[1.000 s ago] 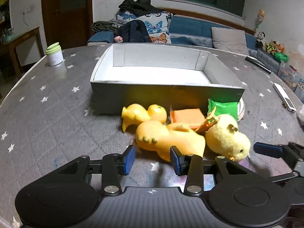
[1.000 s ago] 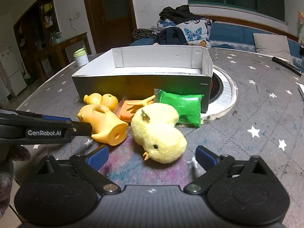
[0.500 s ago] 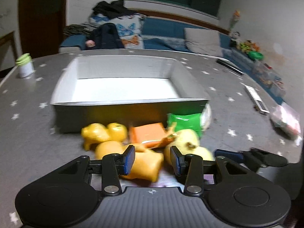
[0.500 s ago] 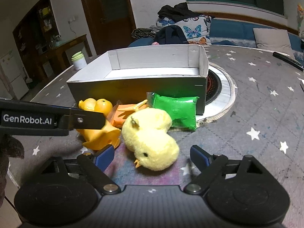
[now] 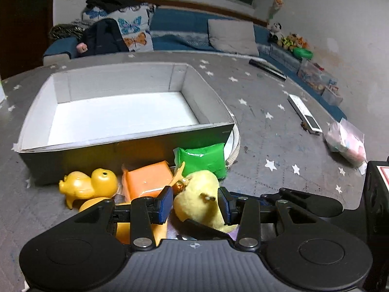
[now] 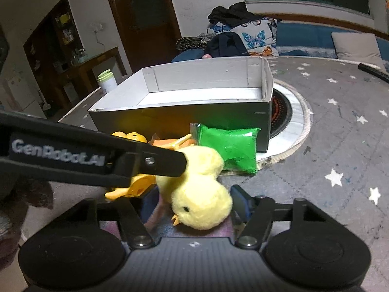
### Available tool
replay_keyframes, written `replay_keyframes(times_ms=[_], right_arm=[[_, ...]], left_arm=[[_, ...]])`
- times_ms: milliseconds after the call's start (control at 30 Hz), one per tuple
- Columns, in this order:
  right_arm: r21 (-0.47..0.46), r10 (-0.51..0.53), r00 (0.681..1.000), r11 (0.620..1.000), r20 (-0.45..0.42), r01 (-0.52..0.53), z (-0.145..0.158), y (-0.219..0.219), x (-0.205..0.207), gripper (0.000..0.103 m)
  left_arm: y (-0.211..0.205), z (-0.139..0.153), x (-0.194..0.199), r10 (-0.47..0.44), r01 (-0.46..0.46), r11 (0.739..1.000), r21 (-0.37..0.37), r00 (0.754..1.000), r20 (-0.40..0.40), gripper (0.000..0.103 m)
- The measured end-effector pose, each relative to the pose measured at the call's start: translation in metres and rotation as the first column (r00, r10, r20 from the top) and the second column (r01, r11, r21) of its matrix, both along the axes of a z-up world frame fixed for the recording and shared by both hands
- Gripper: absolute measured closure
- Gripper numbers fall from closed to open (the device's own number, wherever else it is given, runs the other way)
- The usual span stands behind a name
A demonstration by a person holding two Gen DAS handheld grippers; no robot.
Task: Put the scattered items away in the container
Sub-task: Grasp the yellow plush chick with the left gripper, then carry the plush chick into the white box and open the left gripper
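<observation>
Pressing the head of the plush chick (image 6: pixel 194 170) between the blue pads (image 6: pixel 239 202) of the right gripper (image 6: pixel 193 203), so judging this one as gripping the toy, low over the starred table (image 5: pixel 267 146). Reaching in from the left with the left gripper (image 5: pixel 195 205) and straddling the tail end of the same chick with its pads (image 5: pixel 165 204); not being able to tell whether pinching there or only standing close on both sides. Probably taking the soft, round toy from two ends because of its tendency to squash and roll.

Finding the chick outside the cardboard box (image 5: pixel 121 143), on the near side of its near wall, not inside. Seeing around it the other scattered items, all crowded against that wall: a green sealed packet (image 6: pixel 228 150) just to the far right of the chick, an orange block (image 5: pixel 145 182) to the far left, a small yellow rubber duck (image 5: pixel 90 186) further left, and a larger yellow rubber toy (image 6: pixel 131 188) lying partly under the left gripper. Seeing only white floor inside the box, as far as both views are showing.

Judging the need ahead: lifting the chick clear over the near wall without dragging the orange block or the packet along.
</observation>
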State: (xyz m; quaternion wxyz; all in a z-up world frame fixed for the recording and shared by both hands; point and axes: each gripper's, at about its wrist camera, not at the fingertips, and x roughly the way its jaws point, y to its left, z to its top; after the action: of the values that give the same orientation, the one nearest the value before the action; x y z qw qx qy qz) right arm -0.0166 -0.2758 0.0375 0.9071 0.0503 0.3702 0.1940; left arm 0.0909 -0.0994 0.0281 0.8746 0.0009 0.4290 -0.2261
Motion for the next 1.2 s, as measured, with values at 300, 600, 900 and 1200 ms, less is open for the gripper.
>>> replay_keyframes(times_ms=[300, 600, 900, 1200], right_arm=[[0.021, -0.008, 1.0, 1.0, 0.002, 0.008, -0.001, -0.003, -0.001, 0.045], [0.036, -0.003, 0.996, 0.999, 0.089, 0.0, 0.031, -0.004, -0.009, 0.054], [0.038, -0.006, 0.981, 0.999, 0.196, -0.001, 0.067, -0.002, 0.022, 0.054], [0.021, -0.038, 0.982, 0.999, 0.188, 0.034, 0.066, 0.001, 0.09, 0.055]], left_arm=[[0.0, -0.009, 0.013, -0.015, 0.013, 0.999, -0.041, 0.997, -0.071, 0.063], [-0.001, 0.024, 0.008, -0.044, 0.045, 0.998, -0.047, 0.998, 0.033, 0.067], [-0.004, 0.055, 0.036, -0.016, 0.026, 0.997, -0.07, 0.989, 0.149, 0.067], [-0.01, 0.048, 0.104, 0.023, -0.01, 0.995, -0.097, 0.991, 0.135, 0.067]])
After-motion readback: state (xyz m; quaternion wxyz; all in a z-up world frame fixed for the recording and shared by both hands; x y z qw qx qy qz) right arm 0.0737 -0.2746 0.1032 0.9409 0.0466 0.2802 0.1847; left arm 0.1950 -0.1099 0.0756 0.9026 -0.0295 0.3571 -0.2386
